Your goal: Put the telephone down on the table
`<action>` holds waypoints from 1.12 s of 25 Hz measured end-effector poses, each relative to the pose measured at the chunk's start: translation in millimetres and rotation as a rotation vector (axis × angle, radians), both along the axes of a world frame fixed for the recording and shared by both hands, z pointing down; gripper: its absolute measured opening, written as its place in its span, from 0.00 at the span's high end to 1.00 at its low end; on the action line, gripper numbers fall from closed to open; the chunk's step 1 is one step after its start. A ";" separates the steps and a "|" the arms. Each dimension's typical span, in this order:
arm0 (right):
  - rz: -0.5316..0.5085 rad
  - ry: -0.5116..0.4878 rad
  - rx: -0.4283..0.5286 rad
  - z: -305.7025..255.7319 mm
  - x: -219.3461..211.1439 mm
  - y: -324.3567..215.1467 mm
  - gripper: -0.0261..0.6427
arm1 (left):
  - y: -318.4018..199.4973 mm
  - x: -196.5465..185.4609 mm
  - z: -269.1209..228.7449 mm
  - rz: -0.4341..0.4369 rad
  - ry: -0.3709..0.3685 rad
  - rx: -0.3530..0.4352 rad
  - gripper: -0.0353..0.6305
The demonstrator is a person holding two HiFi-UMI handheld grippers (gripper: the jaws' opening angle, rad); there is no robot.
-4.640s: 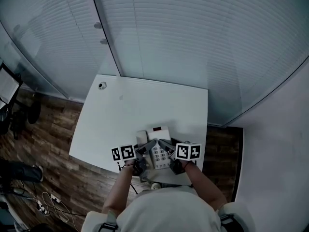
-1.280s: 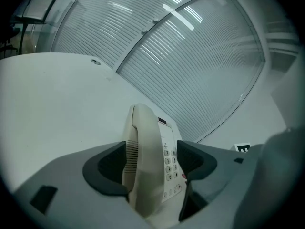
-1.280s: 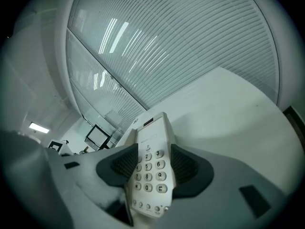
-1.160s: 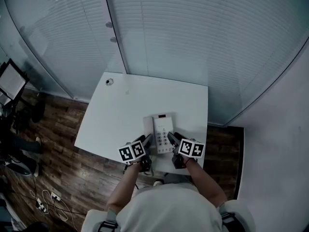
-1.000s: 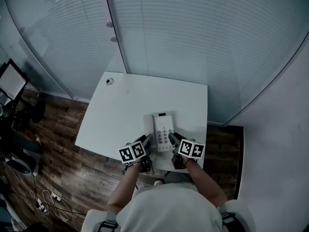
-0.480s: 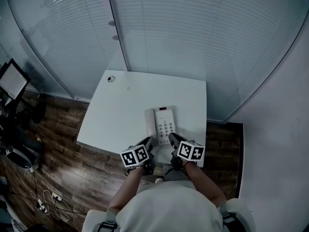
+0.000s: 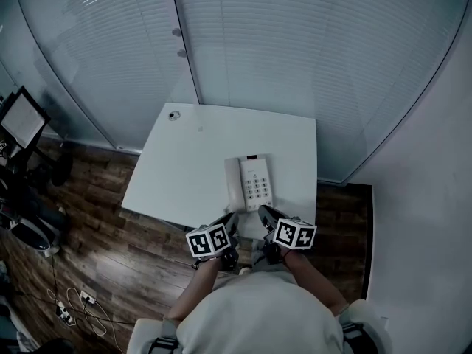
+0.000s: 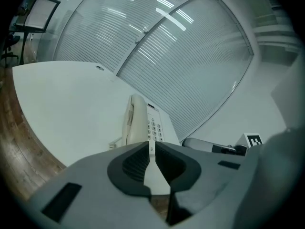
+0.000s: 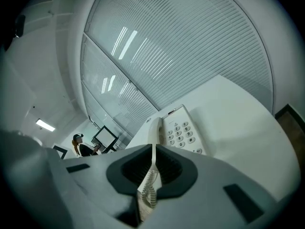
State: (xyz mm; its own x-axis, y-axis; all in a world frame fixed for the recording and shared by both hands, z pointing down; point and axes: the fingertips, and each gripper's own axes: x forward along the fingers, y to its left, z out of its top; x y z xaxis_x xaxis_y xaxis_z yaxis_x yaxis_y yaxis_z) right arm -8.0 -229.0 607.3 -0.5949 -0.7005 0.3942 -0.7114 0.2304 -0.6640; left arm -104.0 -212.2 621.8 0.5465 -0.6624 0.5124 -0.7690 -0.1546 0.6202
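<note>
White corded desk telephone (image 7: 251, 183) lies flat on the white rectangular counter (image 7: 184, 153) near its front edge, handset cradled, keypad up. Both grippers are clear of it, just off its near end. Left gripper (image 7: 230, 222): fingers together, empty. Right gripper (image 7: 264, 214): fingers have just been closing, now together on nothing.

a white bench (image 7: 192, 168) with a small round grommet (image 7: 174, 114) near its far left corner is placed just before a glass wall (image 7: 96, 65) covered by horizontal blinds (image 7: 310, 57). dark wood-plank flooring (image 7: 96, 220) is seen at the left, where a dark-framed screen (image 7: 22, 120) and loose cables (image 7: 70, 304) are found. a plain white wall (image 7: 424, 220) is seen at the right.
</note>
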 end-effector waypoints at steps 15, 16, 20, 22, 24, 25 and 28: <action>-0.040 0.044 0.025 -2.4 -14.2 55.5 0.91 | 49.2 -4.9 -5.0 0.056 0.000 0.010 0.87; -0.042 0.045 0.026 -2.2 -14.6 56.6 0.91 | 50.9 -4.6 -4.3 0.059 -0.001 0.010 0.87; -0.047 0.048 0.028 -3.6 -17.1 56.5 0.91 | 53.1 -5.2 -3.2 0.060 -0.002 -0.001 0.87; -0.049 0.044 0.029 -4.3 -18.8 56.1 0.91 | 52.1 -5.2 -4.5 0.062 0.001 0.002 0.87; -0.049 0.039 0.028 -3.9 -19.5 54.2 0.91 | 49.5 -4.9 -4.8 0.066 0.001 0.006 0.87; -0.048 0.036 0.026 -3.4 -19.3 53.6 0.91 | 48.8 -4.8 -4.6 0.068 0.001 0.005 0.87; -0.046 0.035 0.021 -3.1 -19.2 53.7 0.93 | 49.4 -4.2 -4.9 0.071 0.006 -0.004 0.87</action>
State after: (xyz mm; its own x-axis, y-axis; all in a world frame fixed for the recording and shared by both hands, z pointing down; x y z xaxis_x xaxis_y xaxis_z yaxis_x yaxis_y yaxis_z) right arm -27.2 -175.3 604.2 -0.6126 -0.6812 0.4010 -0.7224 0.2765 -0.6338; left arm -108.2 -162.9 616.9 0.5951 -0.6197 0.5116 -0.7526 -0.2065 0.6253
